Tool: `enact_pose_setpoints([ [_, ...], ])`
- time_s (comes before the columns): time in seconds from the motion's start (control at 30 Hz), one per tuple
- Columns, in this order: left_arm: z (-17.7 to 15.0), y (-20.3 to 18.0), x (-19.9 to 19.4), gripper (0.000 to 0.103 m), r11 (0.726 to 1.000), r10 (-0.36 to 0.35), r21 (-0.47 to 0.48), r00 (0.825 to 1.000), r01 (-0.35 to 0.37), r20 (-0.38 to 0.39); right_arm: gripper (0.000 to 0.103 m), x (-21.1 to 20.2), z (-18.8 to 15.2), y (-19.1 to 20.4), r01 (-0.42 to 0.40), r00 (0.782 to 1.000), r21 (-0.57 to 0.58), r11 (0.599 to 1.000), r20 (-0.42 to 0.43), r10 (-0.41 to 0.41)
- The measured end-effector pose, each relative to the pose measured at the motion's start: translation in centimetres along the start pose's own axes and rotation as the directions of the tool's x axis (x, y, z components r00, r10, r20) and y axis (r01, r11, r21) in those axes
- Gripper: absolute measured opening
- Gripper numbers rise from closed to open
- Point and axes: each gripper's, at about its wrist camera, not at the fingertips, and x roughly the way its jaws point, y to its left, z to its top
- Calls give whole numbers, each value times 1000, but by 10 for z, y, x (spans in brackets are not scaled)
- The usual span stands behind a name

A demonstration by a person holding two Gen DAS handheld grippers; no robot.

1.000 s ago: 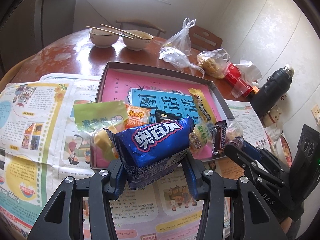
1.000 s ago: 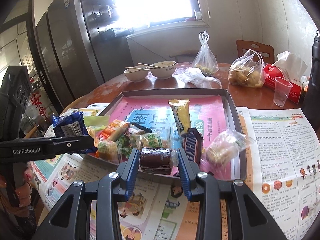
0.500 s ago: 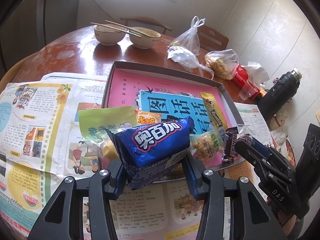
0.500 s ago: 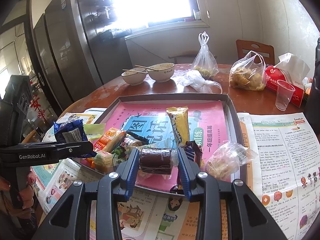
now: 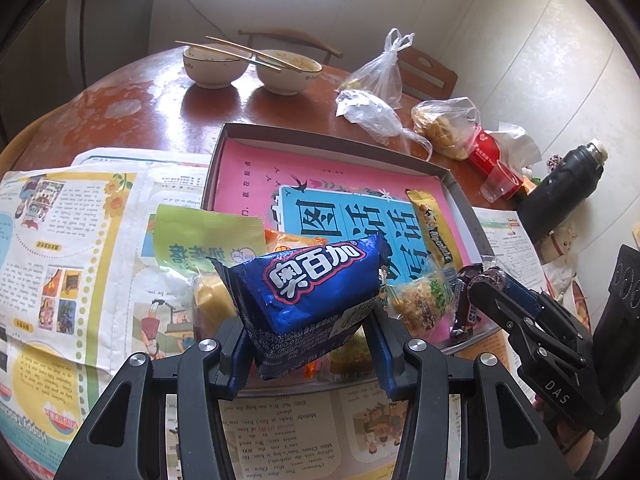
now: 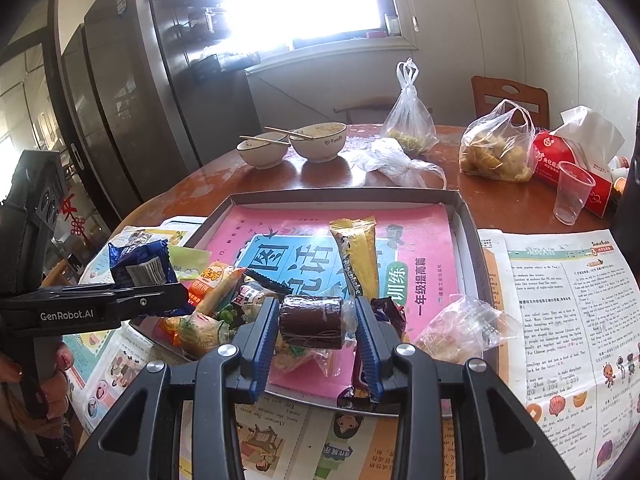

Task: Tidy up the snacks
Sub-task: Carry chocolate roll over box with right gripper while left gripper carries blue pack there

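My left gripper (image 5: 310,336) is shut on a blue cookie packet (image 5: 312,284) and holds it above the near edge of the grey tray (image 5: 460,196). My right gripper (image 6: 316,320) is shut on a dark brown roll cake in clear wrap (image 6: 312,318), also over the tray's near side. In the tray, on a pink and blue booklet (image 6: 304,240), lie a yellow wafer bar (image 6: 356,252), a green packet (image 5: 208,236), an orange packet (image 6: 210,280), a chocolate bar (image 6: 384,312) and a clear-wrapped pastry (image 6: 460,328). The left gripper and its blue packet (image 6: 140,268) show at the right view's left edge.
Newspaper (image 5: 60,240) covers the near part of the round brown table (image 5: 132,108). Two bowls with chopsticks (image 5: 248,64), plastic bags of food (image 6: 496,152), a red tissue pack (image 6: 560,164), a plastic cup (image 6: 572,192) and a black flask (image 5: 560,188) stand beyond the tray. A hand (image 6: 44,384) holds the left gripper.
Both grippers have moved forward over the tray's near edge, each still holding its snack. The tray and the table behind it look closer in both views.
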Motion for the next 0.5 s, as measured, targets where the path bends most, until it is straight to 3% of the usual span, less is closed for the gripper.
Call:
enact_pose_setpoints([
  [0.5,5,-1,17,51,1000,-9,13,999,10,-41,38,3,5,-6,19,1000,40,999,2,-19],
])
